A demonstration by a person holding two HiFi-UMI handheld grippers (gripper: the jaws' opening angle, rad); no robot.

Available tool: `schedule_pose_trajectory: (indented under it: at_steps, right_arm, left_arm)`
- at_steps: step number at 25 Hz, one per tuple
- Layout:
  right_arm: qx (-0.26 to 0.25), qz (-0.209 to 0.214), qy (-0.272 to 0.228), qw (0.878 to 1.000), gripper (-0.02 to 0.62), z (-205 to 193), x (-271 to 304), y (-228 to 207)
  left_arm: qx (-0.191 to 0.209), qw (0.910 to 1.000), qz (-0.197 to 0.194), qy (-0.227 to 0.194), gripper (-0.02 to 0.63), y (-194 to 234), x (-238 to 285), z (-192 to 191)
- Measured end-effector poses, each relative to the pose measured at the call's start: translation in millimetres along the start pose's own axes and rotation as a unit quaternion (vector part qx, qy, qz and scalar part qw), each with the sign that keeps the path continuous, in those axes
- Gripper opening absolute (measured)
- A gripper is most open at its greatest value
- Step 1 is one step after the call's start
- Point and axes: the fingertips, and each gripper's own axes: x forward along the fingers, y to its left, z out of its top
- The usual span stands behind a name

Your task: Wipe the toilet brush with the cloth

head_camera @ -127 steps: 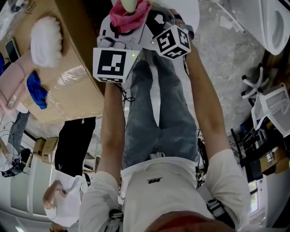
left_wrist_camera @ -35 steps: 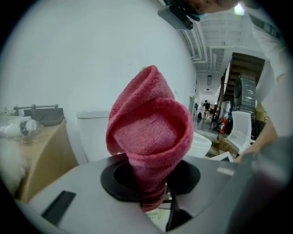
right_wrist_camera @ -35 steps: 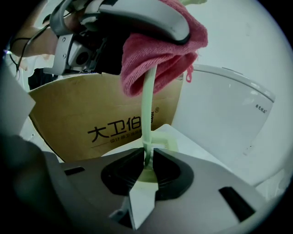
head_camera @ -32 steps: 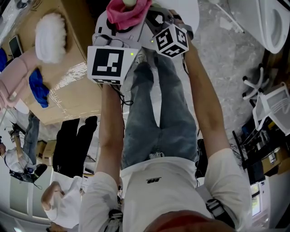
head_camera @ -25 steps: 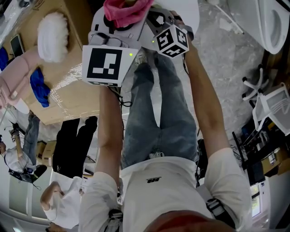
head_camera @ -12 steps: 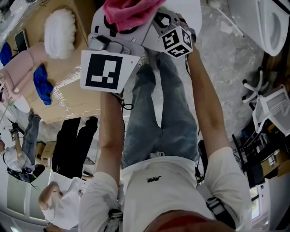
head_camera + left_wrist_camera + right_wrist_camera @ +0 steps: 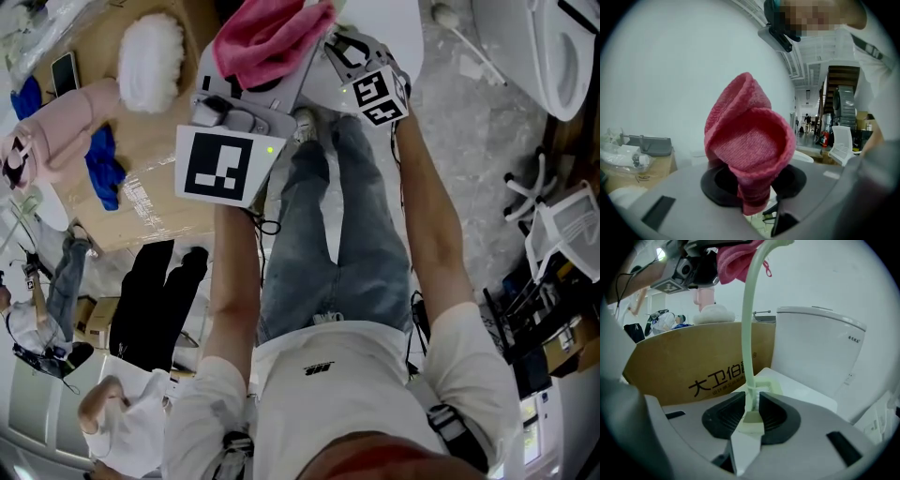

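left gripper [image 7: 754, 187] just closing on soft pink cloth [image 7: 750, 145] | right gripper [image 7: 751, 411] just loosening round thin pale-green plastic toilet brush [image 7: 749, 333] | tip: grip firmer, slide cloth down brush

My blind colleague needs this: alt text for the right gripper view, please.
The right gripper grips a pale green toilet brush, its jaws just having opened slightly; the handle rises to a pink cloth at the top. Behind stand a printed cardboard box and a white toilet.

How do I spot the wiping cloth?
Find the big brown cardboard box. Right of it in the head view, the left gripper, whose jaws have just been closing, pinches a bunched cloth. It is rose-pink and held up, unlike the blue cloth lying on the box.
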Motion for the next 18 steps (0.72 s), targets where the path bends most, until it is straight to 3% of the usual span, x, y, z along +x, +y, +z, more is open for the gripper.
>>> schedule_pose_trajectory:
  at_steps: [10,18]
  right_arm:
    - [0.014,-0.030,-0.039,0.999,0.091,31.8,-64.9,16.2]
    - [-0.001,-0.053,-0.113,0.992,0.046,115.6,-151.0,30.9]
  left_arm:
    - [-0.005,0.9999,0.014,0.008,0.152,0.1,-35.8,3.0]
    - [-0.008,0.9996,0.011,0.026,0.152,-17.6,-71.6,17.2]
